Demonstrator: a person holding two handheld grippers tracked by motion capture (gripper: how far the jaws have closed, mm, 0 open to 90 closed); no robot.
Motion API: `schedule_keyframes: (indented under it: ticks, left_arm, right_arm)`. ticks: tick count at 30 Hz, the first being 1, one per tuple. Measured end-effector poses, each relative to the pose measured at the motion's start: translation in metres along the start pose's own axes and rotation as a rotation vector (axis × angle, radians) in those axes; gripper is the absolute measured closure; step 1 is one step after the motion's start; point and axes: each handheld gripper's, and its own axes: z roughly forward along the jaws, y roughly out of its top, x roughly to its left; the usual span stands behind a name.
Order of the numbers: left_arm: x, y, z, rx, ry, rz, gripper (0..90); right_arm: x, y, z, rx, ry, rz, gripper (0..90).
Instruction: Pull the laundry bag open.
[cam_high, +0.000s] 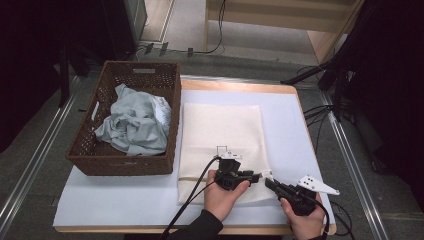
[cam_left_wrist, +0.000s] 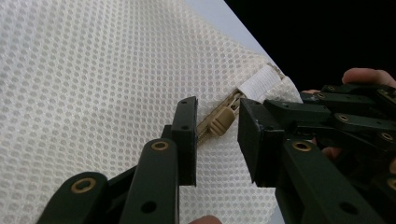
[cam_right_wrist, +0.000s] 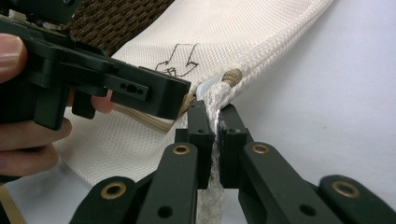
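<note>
Zipper pull (cam_left_wrist: 219, 123) sits between parted left hand-held gripper (cam_left_wrist: 217, 135) jaws; right hand-held gripper (cam_right_wrist: 216, 128) pinches bag corner (cam_right_wrist: 219, 100).

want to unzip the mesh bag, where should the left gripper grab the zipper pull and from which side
Grip the flat tan zipper pull across its faces, coming in along the zipper line from the bag's middle. The left gripper already straddles it, jaws open; the right gripper pins the corner.

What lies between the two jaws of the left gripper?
In the left gripper view, the beige zipper pull of the white mesh bag lies between the open jaws of the left gripper, not yet pinched.
</note>
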Motion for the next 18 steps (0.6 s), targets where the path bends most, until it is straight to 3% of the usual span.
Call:
schedule_keyframes:
  ticks: [3, 5, 13, 18]
  left_arm:
    - [0.0021, -0.0007, -0.0022, -0.011, -0.015, -0.021, 72.9]
    - [0.0021, -0.0011, -0.0028, -0.005, -0.053, -0.032, 75.5]
    - [-0.0004, -0.0026, -0.0008, -0.007, -0.072, -0.017, 75.4]
    - [0.0006, -0.0013, 0.0003, -0.015, -0.073, -0.032, 78.0]
  right_arm:
    - [0.0001, 0.0003, -0.0001, -0.004, 0.000, 0.001, 87.4]
    - [0.0000, 0.0000, -0.0001, -0.002, -0.002, 0.001, 87.4]
    - [0.0000, -0.0002, 0.0001, -0.002, -0.004, 0.002, 87.4]
    - [0.0000, -0.0002, 0.0004, -0.004, -0.002, 0.003, 87.4]
